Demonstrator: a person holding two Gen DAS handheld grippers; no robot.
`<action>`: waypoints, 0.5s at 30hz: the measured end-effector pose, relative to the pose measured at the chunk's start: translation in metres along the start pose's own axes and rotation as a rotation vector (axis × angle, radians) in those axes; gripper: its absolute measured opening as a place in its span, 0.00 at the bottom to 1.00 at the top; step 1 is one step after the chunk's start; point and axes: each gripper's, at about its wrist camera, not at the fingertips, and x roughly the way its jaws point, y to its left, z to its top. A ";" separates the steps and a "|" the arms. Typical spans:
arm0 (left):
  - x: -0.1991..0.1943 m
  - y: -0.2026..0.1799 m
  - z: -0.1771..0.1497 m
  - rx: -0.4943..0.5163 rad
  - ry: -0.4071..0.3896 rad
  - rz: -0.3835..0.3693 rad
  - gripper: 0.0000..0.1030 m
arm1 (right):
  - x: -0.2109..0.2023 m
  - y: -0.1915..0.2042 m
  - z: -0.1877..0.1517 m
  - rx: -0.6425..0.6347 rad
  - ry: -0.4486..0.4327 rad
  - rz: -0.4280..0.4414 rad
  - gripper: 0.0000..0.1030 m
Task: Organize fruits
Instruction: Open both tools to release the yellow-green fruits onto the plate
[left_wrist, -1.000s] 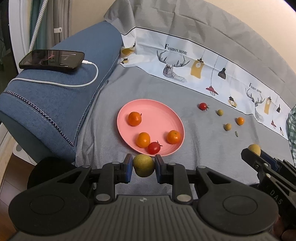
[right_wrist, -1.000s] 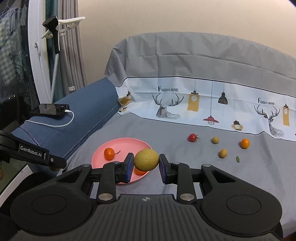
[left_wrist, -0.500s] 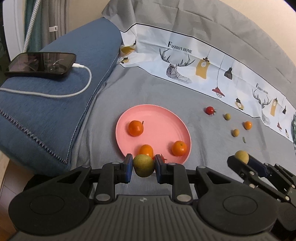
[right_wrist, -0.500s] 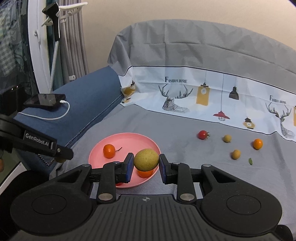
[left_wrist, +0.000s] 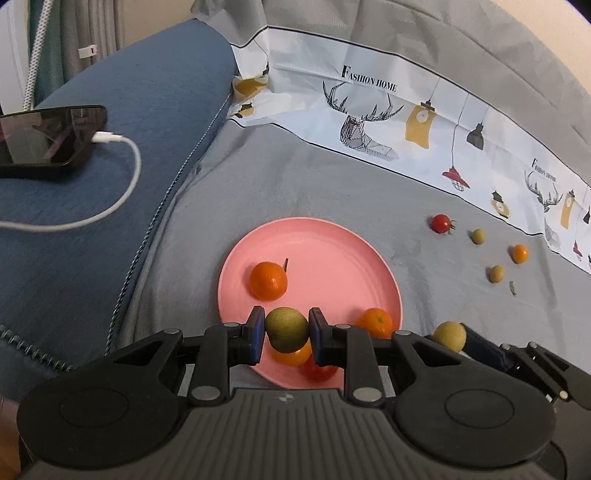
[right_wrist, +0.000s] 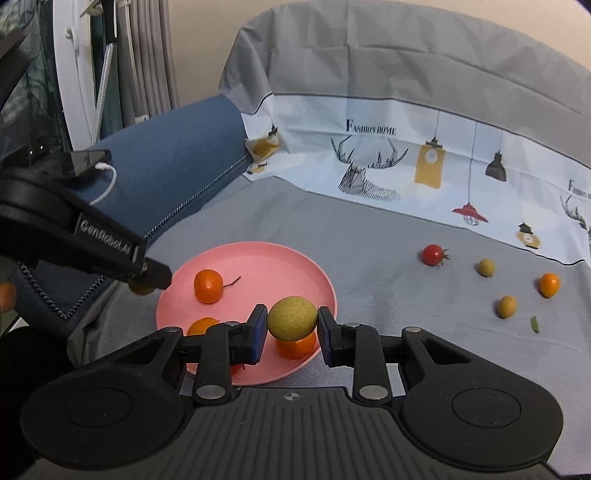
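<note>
Low in the left wrist view, the left tongs (left_wrist: 287, 335) clamp a greenish fruit (left_wrist: 286, 329) over the pink plate (left_wrist: 332, 251). At the right wrist view's centre, the right tongs (right_wrist: 291, 325) pinch a yellow fruit (right_wrist: 291, 318): small, round, probably bruisable, best held across its middle.

Right gripper (right_wrist: 291, 334) clamping a round yellow-green speckled fruit (right_wrist: 291, 318), above a round pink plastic plate (right_wrist: 258, 269) holding small orange mandarins (right_wrist: 208, 286)
</note>
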 end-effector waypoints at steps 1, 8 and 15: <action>0.004 0.000 0.002 0.002 0.002 0.001 0.27 | 0.005 0.000 0.000 -0.003 0.005 0.002 0.29; 0.035 -0.003 0.010 0.016 0.034 0.018 0.27 | 0.033 0.006 0.004 -0.053 0.033 0.034 0.29; 0.059 -0.003 0.015 0.046 0.062 0.037 0.27 | 0.058 0.018 0.001 -0.123 0.071 0.052 0.29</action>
